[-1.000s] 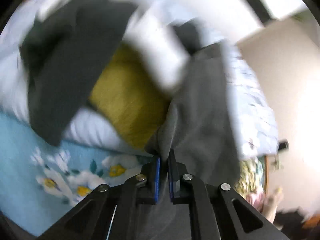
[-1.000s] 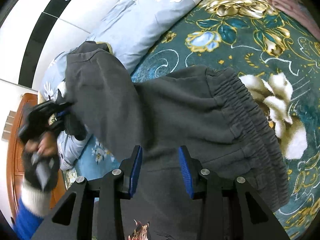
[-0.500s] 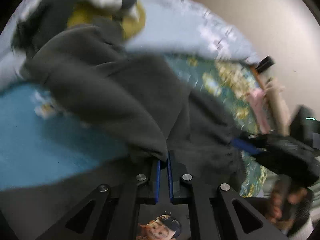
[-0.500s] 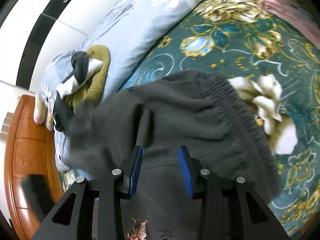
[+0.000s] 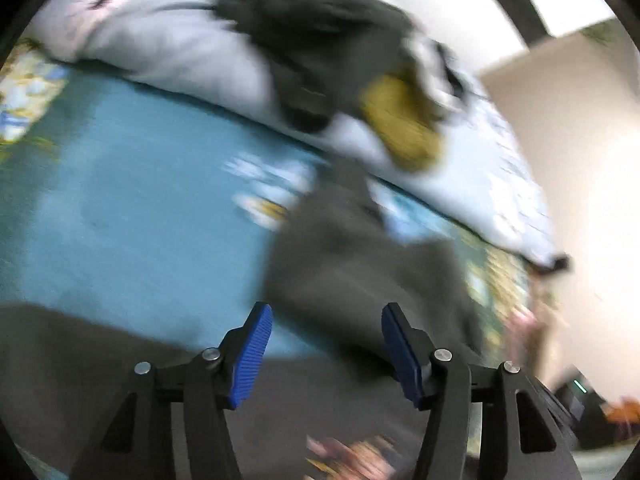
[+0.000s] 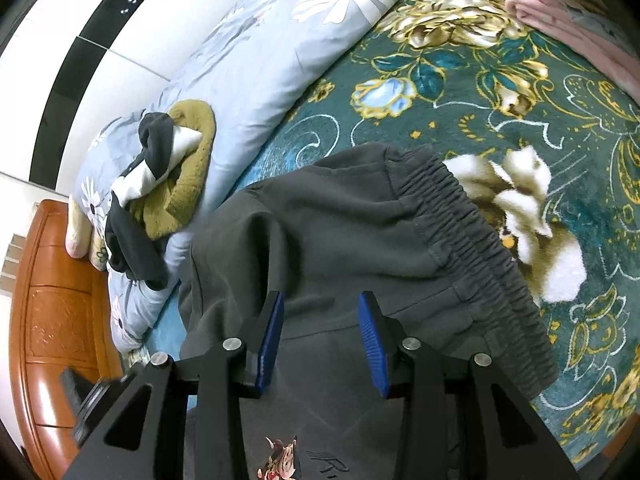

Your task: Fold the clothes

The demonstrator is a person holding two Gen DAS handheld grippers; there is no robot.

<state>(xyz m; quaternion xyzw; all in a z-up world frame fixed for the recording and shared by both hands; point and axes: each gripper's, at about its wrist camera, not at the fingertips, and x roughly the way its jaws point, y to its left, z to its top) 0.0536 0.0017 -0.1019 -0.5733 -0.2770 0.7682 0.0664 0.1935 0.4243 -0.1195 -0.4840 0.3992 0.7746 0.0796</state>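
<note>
Left gripper [image 5: 326,354], lower centre of the blurred left view: jaws opening, pads apart and gripping nothing, grey cloth lying beyond them. Right gripper [image 6: 320,344], lower centre of the right view: jaws partly open over the pants [image 6: 360,240], pads clear of the fabric. The pants are dark grey, folded over, their gathered elastic waistband at right; they lie mid-frame on the floral bedspread [image 6: 500,80]. Upper left: a pillow [image 6: 260,68] bearing a clothes pile [image 6: 168,176].

- Grey sweatpants [image 6: 360,232]: one.
- Loose clothes pile [image 6: 168,176], olive, black, white: one.
- Floral pillow [image 6: 280,40]: one.
- Pink folded garment [image 6: 560,20]: one.
- Wooden headboard [image 6: 52,320]: one.
</note>
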